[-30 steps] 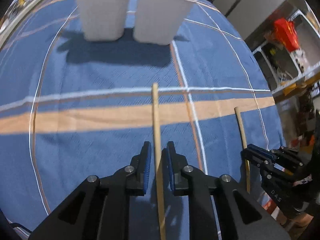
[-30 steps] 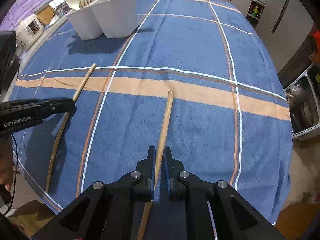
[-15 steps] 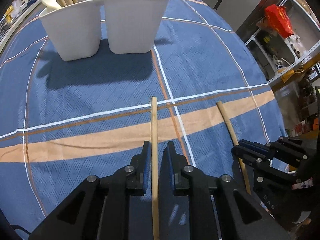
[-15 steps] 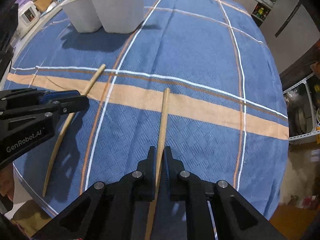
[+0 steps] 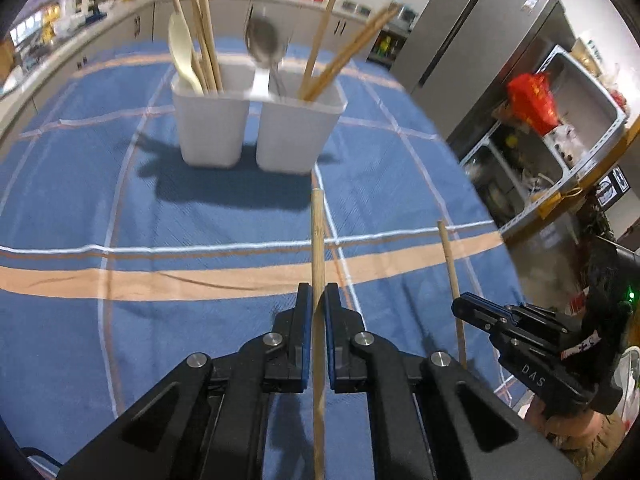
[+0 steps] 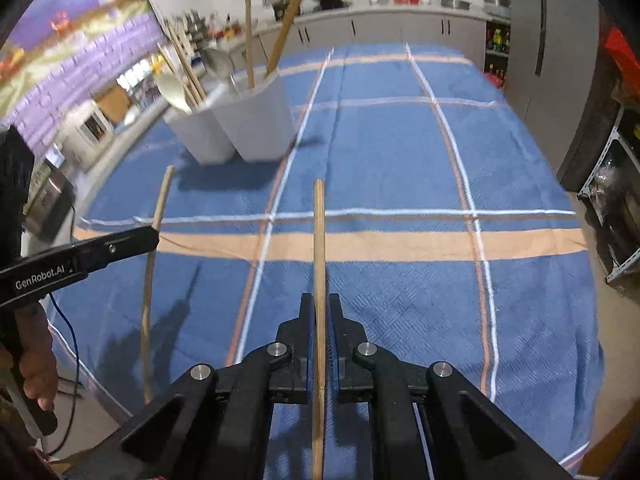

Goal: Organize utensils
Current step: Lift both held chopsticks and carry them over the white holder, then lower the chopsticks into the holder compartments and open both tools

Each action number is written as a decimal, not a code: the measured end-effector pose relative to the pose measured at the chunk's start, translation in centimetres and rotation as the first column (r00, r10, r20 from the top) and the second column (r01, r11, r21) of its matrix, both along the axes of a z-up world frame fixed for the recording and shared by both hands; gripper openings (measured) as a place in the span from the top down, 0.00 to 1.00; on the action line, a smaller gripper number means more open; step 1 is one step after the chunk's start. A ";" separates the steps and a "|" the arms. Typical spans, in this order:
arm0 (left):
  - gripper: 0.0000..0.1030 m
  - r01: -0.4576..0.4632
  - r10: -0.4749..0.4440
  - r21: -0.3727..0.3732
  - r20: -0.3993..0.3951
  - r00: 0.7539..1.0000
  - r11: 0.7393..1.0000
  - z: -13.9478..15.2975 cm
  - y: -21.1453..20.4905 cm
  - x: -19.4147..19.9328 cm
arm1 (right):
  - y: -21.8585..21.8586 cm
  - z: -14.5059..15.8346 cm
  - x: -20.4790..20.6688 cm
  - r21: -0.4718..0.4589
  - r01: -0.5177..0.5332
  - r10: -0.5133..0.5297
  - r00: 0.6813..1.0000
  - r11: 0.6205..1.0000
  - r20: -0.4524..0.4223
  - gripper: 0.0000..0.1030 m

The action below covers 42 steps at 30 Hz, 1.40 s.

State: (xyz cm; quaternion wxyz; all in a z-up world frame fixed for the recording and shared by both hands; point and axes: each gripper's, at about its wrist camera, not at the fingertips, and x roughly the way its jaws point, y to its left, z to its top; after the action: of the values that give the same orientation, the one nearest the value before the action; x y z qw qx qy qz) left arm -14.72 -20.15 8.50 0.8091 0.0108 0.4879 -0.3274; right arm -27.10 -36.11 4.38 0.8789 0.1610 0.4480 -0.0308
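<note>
Left wrist view: left gripper (image 5: 318, 312) jaws clamped on a chopstick (image 5: 318, 248), tip aimed at the white holder (image 5: 256, 132) ahead, likely for dropping in. Right gripper (image 6: 319, 312) likewise grips its own stick (image 6: 319, 240), right of holder.

A: Where is the holder (image 5: 256, 128) placed?
B: On the tablecloth (image 5: 160, 208), ahead of both grippers; chopsticks (image 5: 204, 28) and spoons (image 5: 262, 42) are stood in its two side-by-side compartments.
A: And the sticks?
B: One stick (image 5: 318, 240) is clamped in the left gripper (image 5: 318, 312), another (image 6: 319, 240) in the right gripper (image 6: 319, 312), pointed toward the holder, side by side.
</note>
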 end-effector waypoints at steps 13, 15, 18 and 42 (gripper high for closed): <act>0.95 -0.073 0.090 -0.077 0.241 0.966 0.994 6.4 4.0 -5.7 | 1.0 4.2 -4.3 0.035 0.022 -0.028 0.985 0.999 0.171 0.95; 0.95 -0.078 0.098 -0.086 0.260 0.961 0.993 6.9 4.3 -6.2 | 1.1 4.5 -4.8 0.032 0.021 -0.026 0.984 0.999 0.178 0.95; 0.95 -0.083 0.109 -0.102 0.276 0.955 0.991 7.7 5.0 -6.8 | 1.4 4.7 -5.3 0.026 0.021 -0.025 0.982 0.999 0.190 0.95; 0.95 -0.136 0.218 -0.236 0.372 0.902 0.962 15.7 9.7 -3.8 | 0.8 11.4 -2.7 0.000 0.037 -0.034 0.927 0.999 0.374 0.95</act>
State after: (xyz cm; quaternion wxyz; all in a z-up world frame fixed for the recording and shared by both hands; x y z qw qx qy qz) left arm -18.53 -10.42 24.16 0.9140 -0.0510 0.2775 -0.2914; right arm -29.77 -35.31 15.74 0.9480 0.1689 0.2691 -0.0169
